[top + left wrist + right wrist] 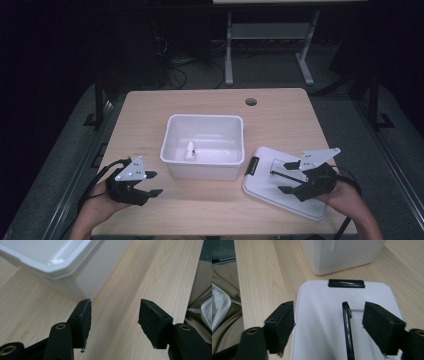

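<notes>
A white plastic bin (202,145) stands in the middle of the wooden table, with a small white object (190,150) on its floor. To its right lies a flat white lid (265,192) with a black latch (254,165) and a thin black handle (347,322). My right gripper (276,181) hovers over the lid, open, and the handle stands between its jaws, close to the right pad but untouched. My left gripper (158,183) is open and holds nothing, left of the bin and low over the table. It points past the bin's near corner (75,277).
The table (150,115) has a round cable hole (251,101) at its far right. A metal desk frame (230,55) stands on the floor behind. The lid lies near the table's front right edge. Pale cloth (219,305) shows beyond the table edge.
</notes>
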The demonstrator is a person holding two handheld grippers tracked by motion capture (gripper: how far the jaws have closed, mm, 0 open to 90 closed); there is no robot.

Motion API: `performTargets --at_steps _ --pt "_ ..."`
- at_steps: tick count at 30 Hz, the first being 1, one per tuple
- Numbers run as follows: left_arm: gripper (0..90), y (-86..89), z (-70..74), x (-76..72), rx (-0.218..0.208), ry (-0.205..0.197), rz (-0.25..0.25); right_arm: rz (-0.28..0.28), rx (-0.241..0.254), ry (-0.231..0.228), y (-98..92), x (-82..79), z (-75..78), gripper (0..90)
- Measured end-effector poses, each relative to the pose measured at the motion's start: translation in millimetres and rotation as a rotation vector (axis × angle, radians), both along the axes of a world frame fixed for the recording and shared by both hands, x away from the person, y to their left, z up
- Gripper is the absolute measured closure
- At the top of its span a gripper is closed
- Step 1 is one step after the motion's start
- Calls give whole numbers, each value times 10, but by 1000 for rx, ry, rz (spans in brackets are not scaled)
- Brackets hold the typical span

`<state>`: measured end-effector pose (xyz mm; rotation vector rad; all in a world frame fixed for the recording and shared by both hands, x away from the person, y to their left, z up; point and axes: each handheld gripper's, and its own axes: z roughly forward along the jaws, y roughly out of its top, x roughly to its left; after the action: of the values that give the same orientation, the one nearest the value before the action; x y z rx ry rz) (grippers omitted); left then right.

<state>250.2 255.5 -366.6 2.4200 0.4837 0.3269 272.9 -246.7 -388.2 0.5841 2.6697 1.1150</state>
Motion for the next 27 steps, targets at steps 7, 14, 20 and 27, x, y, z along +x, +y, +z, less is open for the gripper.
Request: performTargets --at_steps 7,14,20,27 --pt "412 9 -115 -40 -18 11 -2 -35 -15 37 -62 91 -65 355" --pt "405 20 -201 -61 -43 12 -5 -65 -48 65 -124 142 -148 499" --pt "396 14 -239 -76 -55 18 -18 -79 -64 95 -143 195 -232 602" --pt "392 28 -252 -81 -55 19 -19 -84 -80 109 -153 255 -280 762"
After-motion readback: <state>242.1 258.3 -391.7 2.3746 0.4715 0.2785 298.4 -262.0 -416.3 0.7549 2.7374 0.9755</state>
